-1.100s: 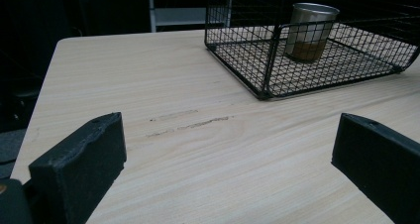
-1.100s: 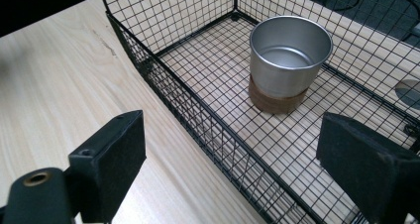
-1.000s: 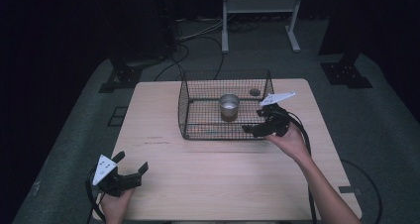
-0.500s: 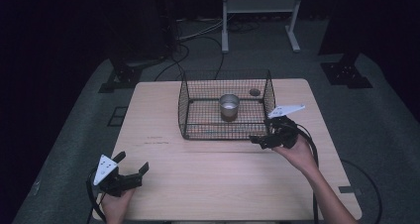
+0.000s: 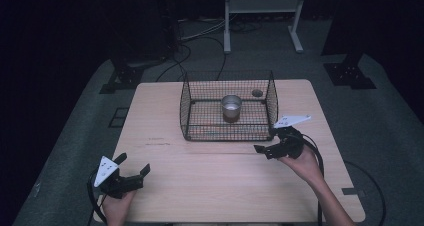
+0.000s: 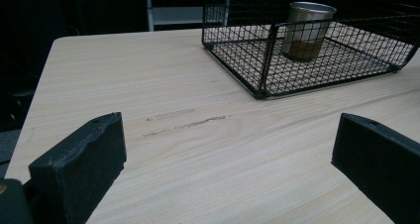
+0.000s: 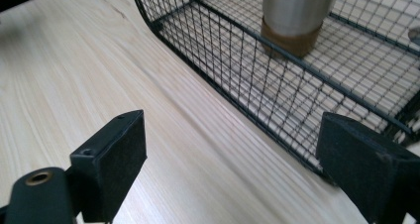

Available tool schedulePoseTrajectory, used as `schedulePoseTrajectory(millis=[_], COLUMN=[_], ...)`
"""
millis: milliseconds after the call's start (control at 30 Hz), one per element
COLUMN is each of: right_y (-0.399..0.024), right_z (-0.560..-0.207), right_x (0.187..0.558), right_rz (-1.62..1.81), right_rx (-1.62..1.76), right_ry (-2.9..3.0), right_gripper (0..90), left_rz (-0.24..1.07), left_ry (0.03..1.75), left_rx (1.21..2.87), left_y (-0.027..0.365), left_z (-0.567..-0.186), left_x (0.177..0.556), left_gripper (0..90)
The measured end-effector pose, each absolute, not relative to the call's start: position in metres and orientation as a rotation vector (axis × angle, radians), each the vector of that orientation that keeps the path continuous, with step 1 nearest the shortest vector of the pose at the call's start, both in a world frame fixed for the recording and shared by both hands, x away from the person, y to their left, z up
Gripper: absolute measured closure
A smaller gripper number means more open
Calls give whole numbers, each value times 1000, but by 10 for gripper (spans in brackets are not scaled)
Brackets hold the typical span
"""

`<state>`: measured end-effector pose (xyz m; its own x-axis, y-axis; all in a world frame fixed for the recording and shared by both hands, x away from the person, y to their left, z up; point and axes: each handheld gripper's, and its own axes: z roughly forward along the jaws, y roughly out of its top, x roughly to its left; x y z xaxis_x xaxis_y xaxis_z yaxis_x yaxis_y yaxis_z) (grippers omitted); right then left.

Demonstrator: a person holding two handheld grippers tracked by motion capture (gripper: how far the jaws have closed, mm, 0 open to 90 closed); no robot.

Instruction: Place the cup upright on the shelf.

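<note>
Right hand-held gripper (image 5: 266, 148) empty, jaws apart, low beside wire basket (image 5: 186, 111) near corner on table (image 5: 200, 186). Metal cup (image 5: 231, 107) upright inside basket. Left hand-held gripper (image 5: 134, 168) wide open, idle. Advice: clear rim before reaching in, approach cup level.

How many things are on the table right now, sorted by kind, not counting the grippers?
Wire basket: 1
Metal cup, standing inside the basket: 1
Small dark round object, too small to identify, by the basket's far right corner: 1
Total: 3
</note>
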<state>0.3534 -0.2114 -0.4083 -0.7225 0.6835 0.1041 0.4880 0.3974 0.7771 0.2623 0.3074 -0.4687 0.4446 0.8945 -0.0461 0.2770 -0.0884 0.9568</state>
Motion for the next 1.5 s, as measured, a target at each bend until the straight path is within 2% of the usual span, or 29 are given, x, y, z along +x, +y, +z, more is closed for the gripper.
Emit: schedulePoseTrajectory(millis=[633, 1267, 1500], right_y=[-245, -254, -256], right_z=[-424, -445, -459], right_x=[330, 315, 300], right_rz=[1282, 1269, 1310], right_rx=[1122, 1153, 1169], right_ry=[2344, 2349, 2314], right_gripper=[115, 121, 121], left_rz=[719, 721, 721], left_ry=[1038, 1033, 1033], left_rx=[1631, 1642, 1640], left_y=[306, 303, 303], left_z=[-469, -469, -469], left_x=[262, 262, 262], left_gripper=[0, 0, 0])
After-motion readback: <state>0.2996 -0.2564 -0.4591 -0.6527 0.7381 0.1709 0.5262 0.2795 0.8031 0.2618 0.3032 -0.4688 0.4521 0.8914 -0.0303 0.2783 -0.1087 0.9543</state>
